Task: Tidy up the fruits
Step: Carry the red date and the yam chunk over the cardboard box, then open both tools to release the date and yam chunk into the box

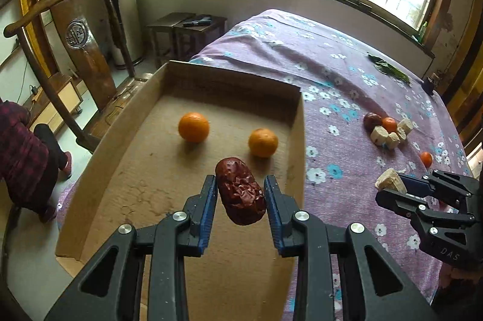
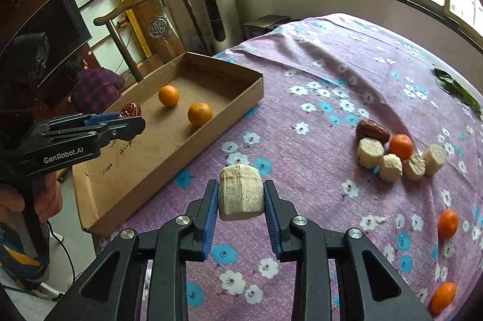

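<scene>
Two tools: both are loaded, each one closed on a single piece.
Left tool (image 1: 240,197): its blue pads pinch a wrinkled red date (image 1: 240,195) across its narrow middle; the date's long axis runs forward and away along the fingers.
Left tool's place: it hangs above the near part of the cardboard tray (image 1: 297,139), inside the tray's right wall.
Right tool (image 2: 241,197): it clamps a pale cut chunk (image 2: 240,192), probably sugarcane or a similar stalk, though the fisheye view leaves that unsure.
Right tool's place: it is over the floral cloth (image 2: 302,73) of the bed, outside the tray, with the tray lying ahead and to its left.
Tray contents: two oranges (image 1: 193,127) (image 1: 263,142) sit on the tray floor ahead of the left tool, apart from each other.
Key relation: the date is directly over bare cardboard, short of the nearer orange, so the left hand looks ready to release straight down; the right hand has the longer path, leftward across the tray wall.
Loose pile: a second date (image 2: 372,130), a small orange (image 2: 401,146) and several pale chunks (image 2: 370,152) lie clustered on the cloth, well right of the tray.
Strays: two more small oranges (image 2: 448,223) (image 2: 443,297) rest near the right edge.
Progress: early, I judge, with most pieces outside the tray.
</scene>
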Action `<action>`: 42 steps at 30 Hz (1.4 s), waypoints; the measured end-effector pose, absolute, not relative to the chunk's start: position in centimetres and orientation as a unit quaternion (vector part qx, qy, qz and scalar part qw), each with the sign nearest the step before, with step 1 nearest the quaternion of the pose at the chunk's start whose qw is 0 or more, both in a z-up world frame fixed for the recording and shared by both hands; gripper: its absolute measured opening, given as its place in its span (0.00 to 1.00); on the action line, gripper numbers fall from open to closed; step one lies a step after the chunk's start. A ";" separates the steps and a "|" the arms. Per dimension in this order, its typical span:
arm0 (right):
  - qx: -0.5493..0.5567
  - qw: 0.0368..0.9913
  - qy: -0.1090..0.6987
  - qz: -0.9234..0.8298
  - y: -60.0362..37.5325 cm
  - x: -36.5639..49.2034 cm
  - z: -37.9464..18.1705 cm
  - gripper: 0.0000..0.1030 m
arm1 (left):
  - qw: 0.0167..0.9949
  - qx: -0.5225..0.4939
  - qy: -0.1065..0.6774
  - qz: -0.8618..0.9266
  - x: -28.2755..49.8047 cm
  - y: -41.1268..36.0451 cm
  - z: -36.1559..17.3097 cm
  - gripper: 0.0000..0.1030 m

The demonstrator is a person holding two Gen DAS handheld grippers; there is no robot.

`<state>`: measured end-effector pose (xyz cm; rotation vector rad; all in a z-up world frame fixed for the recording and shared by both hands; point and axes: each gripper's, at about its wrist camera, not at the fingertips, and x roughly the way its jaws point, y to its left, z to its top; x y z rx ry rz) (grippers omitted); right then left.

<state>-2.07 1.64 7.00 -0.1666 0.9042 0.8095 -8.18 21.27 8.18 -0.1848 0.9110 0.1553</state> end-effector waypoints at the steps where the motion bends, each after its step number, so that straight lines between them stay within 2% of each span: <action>1: -0.083 0.816 0.423 0.385 2.4 -2.1 7.1 0.31 | 0.890 -0.089 0.440 0.081 -8.3 21.9 8.0 0.30; 13: -0.120 0.783 0.421 0.441 10.4 -1.7 7.3 0.31 | 0.876 -0.077 0.462 0.118 -7.6 25.5 5.7 0.30; 21: -0.145 0.759 0.439 0.459 14.8 -0.6 5.3 0.31 | 0.868 -0.078 0.474 0.126 -6.9 26.8 4.8 0.30; 32: -0.167 0.765 0.449 0.432 16.3 0.3 3.5 0.33 | 0.862 -0.067 0.483 0.141 -6.3 26.8 4.1 0.30; 34: -0.165 0.765 0.447 0.433 16.1 0.1 3.8 0.37 | 0.861 -0.066 0.482 0.151 -6.3 26.9 4.3 0.39; 35: -0.165 0.767 0.445 0.433 15.9 0.0 3.9 0.41 | 0.861 -0.069 0.479 0.153 -6.5 27.0 4.4 0.51; 36: -0.167 0.768 0.442 0.431 15.7 -0.1 4.1 0.41 | 0.863 -0.070 0.476 0.155 -6.6 27.0 4.5 0.58; 39: -0.158 0.775 0.437 0.429 14.4 -0.7 4.6 0.43 | 0.868 -0.066 0.463 0.167 -7.0 26.7 5.0 0.66; 42: -0.142 0.785 0.428 0.425 12.8 -1.3 5.4 0.46 | 0.871 -0.067 0.454 0.174 -7.4 26.2 5.3 0.67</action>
